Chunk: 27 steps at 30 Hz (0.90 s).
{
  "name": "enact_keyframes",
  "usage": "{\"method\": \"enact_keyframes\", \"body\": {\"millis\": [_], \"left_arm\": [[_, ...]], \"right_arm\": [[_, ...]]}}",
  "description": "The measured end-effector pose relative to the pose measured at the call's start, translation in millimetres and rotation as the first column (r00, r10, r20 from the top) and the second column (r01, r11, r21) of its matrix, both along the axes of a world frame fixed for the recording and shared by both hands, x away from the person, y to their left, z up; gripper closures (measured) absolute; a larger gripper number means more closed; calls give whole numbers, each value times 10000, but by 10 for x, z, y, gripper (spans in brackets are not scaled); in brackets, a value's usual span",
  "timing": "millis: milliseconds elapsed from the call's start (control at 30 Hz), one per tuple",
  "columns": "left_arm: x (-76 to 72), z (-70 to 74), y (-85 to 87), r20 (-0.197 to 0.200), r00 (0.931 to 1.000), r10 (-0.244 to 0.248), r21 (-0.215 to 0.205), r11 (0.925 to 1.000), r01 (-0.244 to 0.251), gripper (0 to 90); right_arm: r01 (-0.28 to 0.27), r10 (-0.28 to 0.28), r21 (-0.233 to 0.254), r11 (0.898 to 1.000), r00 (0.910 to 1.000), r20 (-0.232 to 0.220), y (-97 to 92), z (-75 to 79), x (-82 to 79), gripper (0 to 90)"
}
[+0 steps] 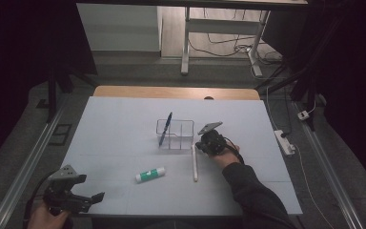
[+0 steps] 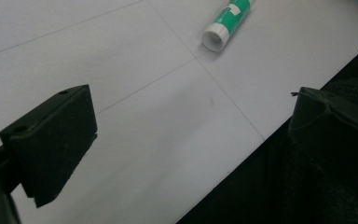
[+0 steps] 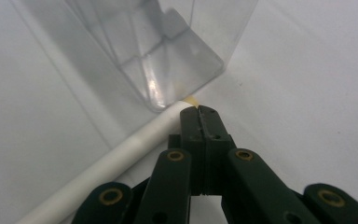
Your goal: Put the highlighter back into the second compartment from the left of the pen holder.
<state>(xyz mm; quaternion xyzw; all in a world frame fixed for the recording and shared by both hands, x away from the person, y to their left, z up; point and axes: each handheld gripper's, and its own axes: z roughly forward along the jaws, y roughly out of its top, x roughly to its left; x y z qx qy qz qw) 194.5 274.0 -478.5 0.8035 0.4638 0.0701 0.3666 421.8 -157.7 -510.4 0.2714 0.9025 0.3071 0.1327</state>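
Progress looks partial to us: a blue pen [image 1: 165, 128] already stands in the clear organizer [image 1: 175, 134], while the white pen [image 1: 194, 163] and the green glue stick [image 1: 150, 174] lie flat on the desk [image 1: 114, 124], so we judge most of the loading is left.

Nearest to us, the left tool [image 1: 94, 197] rests at the desk's front corner with its jaws wide apart and nothing between them — the glue stick lies ahead of it, well apart.

Farther out, the right tool [image 3: 198, 110] has its jaws pressed fully together, holding nothing. Its tip touches the end of the white pen, which lies just beside its left jaw and runs back toward us. Just beyond that tip stands the organizer's near corner — very close, though we cannot tell whether pen and wall touch.

The right hand [image 1: 221, 153] reaches forward with the forearm angled in from below, the tool pointing down and away. The left hand [image 1: 45, 217] stays low at the desk's edge.
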Motion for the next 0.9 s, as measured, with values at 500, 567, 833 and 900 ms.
{"method": "enact_keyframes", "body": {"millis": [500,567,833,900], "left_arm": [[-1,5,-9,19,10000,-1,70,10000,1,10],[0,4,-7,19,10000,-7,50,10000,7,11],[1,4,-9,15,10000,-2,69,10000,2,10],[1,4,-11,11,10000,-2,80,10000,2,10]], "right_arm": [[-1709,1697,83,9852,9697,-1755,249,69,-814,892],[-1758,1704,-127,9843,9674,-1876,253,35,-830,892],[-1595,1491,-320,9867,9653,-2147,128,3,-815,890],[-1475,1362,-359,9884,9663,-2184,86,10,-811,890]]}}
